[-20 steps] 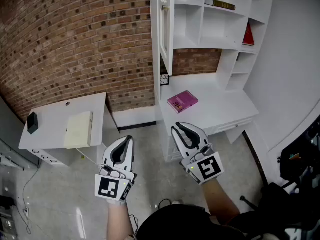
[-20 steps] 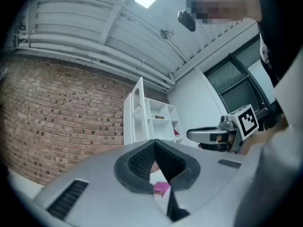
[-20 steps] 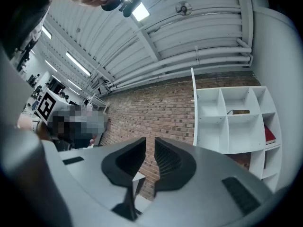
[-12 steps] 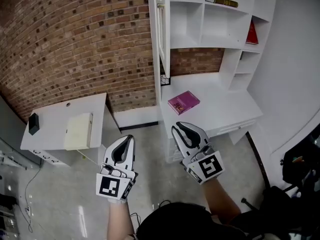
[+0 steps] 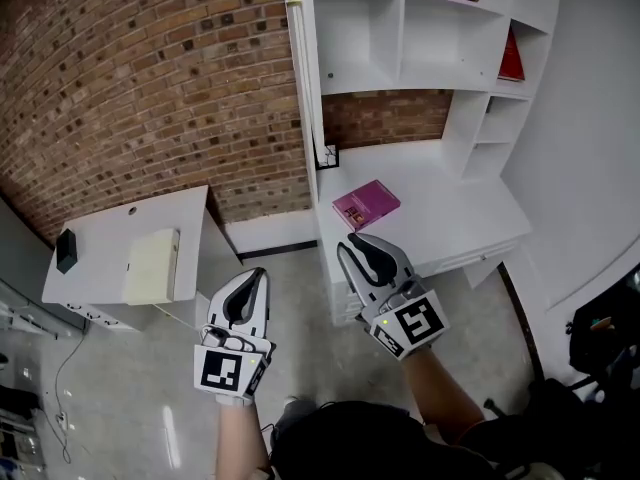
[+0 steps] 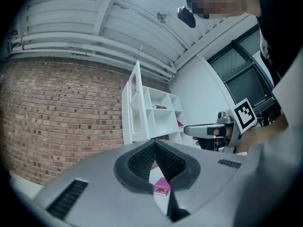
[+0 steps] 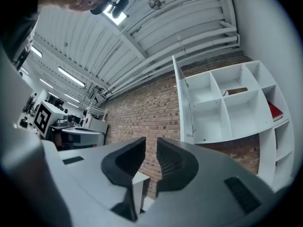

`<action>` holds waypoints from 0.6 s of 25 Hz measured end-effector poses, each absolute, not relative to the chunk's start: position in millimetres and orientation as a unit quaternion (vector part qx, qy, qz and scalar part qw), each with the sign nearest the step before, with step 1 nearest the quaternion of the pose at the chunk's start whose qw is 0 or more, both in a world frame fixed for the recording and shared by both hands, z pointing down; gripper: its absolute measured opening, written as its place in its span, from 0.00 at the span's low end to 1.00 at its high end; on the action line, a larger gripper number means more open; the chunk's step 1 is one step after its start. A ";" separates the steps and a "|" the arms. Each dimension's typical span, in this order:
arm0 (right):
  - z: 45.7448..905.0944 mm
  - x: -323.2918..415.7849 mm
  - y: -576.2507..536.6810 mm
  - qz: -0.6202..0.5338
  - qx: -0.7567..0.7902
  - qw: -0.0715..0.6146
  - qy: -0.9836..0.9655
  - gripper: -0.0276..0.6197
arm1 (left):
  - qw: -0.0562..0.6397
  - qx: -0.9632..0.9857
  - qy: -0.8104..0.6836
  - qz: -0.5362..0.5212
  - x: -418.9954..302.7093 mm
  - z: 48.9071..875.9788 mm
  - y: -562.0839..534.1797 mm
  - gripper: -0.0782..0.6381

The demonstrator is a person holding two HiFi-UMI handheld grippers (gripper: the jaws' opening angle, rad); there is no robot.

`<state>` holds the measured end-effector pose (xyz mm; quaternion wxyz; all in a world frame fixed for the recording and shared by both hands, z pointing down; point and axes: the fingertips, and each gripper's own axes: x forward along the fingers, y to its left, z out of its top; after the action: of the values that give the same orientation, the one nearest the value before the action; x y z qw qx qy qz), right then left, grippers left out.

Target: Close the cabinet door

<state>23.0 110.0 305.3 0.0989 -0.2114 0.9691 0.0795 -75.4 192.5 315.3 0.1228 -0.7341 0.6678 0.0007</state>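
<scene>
- left gripper: below and left of the cabinet, well apart; jaws closed tip to tip, empty.
- cabinet door: on cabinet's left edge, swung open, seen edge-on.
- right gripper: below cabinet; jaws a slit apart, empty.

Cabinet door, ahead of right gripper: top cut off. Pink book just ahead: cover print illegible. Black item left of left gripper: unidentifiable.
</scene>
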 end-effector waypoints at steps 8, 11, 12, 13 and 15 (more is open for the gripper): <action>309.6 -19.4 53.9 0.086 -0.253 0.088 0.960 0.15 | 0.113 -0.757 0.643 0.009 -120.8 330.7 134.5 0.12; 312.4 -38.6 29.1 0.087 -0.281 0.083 0.952 0.15 | 0.113 -0.777 0.620 0.008 -142.8 332.8 104.1 0.12; 313.1 -46.0 21.1 0.088 -0.289 0.081 0.950 0.15 | 0.117 -0.782 0.612 0.008 -151.4 332.1 93.4 0.12; 312.8 -52.9 13.3 0.090 -0.298 0.078 0.947 0.16 | 0.121 -0.788 0.604 0.010 -160.1 331.1 82.7 0.12; 311.0 -64.0 -1.9 0.092 -0.321 0.069 0.940 0.17 | 0.120 -0.799 0.588 0.016 -175.4 331.0 61.4 0.12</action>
<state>-64.0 -1.9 311.0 0.0694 -0.3207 0.9401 0.0924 -175.4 61.4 331.0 0.1204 -0.7994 0.5884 0.0161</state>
